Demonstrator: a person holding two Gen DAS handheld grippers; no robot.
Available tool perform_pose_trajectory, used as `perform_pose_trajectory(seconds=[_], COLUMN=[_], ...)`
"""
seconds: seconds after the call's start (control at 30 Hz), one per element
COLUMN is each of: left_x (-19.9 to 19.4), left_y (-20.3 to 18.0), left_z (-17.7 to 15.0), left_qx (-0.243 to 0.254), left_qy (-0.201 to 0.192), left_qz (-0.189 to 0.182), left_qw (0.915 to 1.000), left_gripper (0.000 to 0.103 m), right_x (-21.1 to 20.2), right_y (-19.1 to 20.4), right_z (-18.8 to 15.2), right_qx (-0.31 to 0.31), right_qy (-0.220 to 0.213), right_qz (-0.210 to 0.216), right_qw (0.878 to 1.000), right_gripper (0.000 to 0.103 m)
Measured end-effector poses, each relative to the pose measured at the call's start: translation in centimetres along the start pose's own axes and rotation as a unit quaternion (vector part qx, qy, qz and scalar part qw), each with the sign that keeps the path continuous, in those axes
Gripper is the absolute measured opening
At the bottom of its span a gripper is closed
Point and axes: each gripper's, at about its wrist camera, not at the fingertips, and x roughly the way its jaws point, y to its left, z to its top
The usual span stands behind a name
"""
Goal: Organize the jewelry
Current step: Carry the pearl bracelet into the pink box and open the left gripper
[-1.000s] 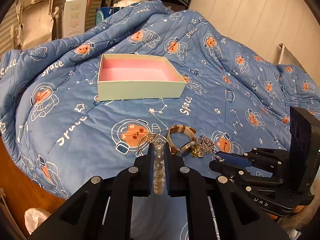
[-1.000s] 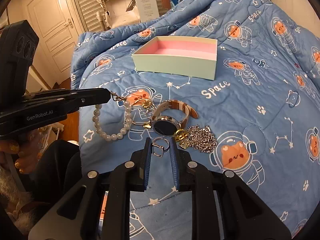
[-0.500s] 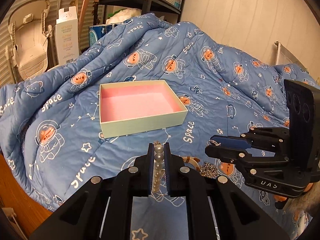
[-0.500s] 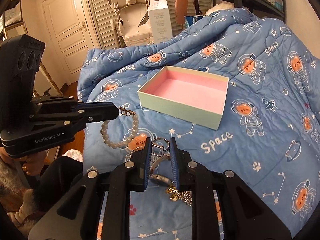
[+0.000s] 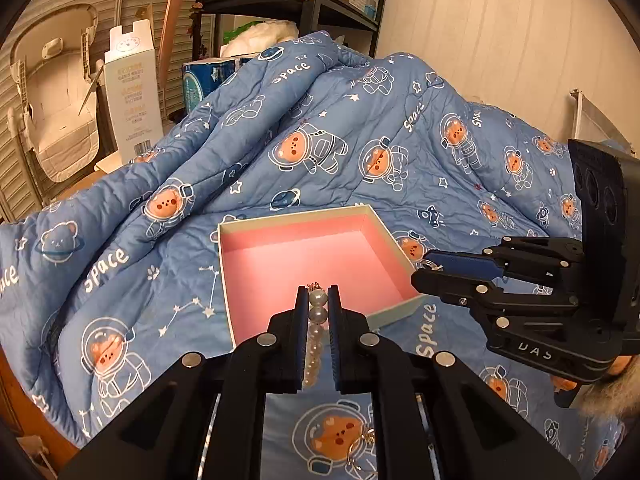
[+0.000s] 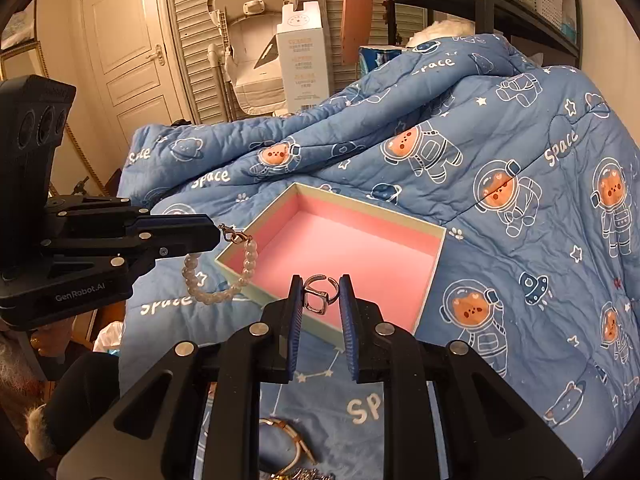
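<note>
Both tools moved up off jewelry pile, now over box [image 6: 360,256]. L tool [image 5: 318,300] clamped on pearl bracelet [image 6: 224,280], R tool [image 6: 320,300] pinching ring [image 6: 318,294]. Both held above pink interior, prob for drop-in. Watch [image 6: 288,440] left on quilt [image 6: 500,184].

A: Bracelet [image 6: 224,276]: round beads, glossy pearl sheen, small metal clasp. Ring [image 6: 318,294]: polished silver-tone metal, bright glints.

B: Box [image 6: 434,258]?

A: Looks like card; matt pink inside, matt pale green outside. Quilt [image 6: 500,152] on the bed: printed blue cloth, stitched, soft creases, no shine.

B: Tongs?

A: Left tongs [image 5: 319,300] and right tongs [image 6: 320,294]: matt black plastic bodies, shiny metal screw heads, ribbed blue pads [image 6: 347,320] that look rubbery.
</note>
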Motion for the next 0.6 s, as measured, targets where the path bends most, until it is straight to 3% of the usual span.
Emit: perform_pose_trajectory(seconds=[0.23,0.6], left_x=[4.8,11.5], left_y=[1.1,2.7], left_z=[2.9,1.4], left_qx=[-0.006,-0.018], left_qy=[0.018,0.066], left_qz=[0.002,0.023], left_qw=[0.9998,0.9974], left_gripper=[0.009,0.009], right_x=[4.8,12.0], right_y=[-2.1,-3.2], right_z=[1.9,0.8], right_qx=[0.018,-0.008], right_qy=[0.020,0.085], right_qz=[-0.005,-0.016], right_qw=[1.000,0.996], right_gripper=[0.019,0.019])
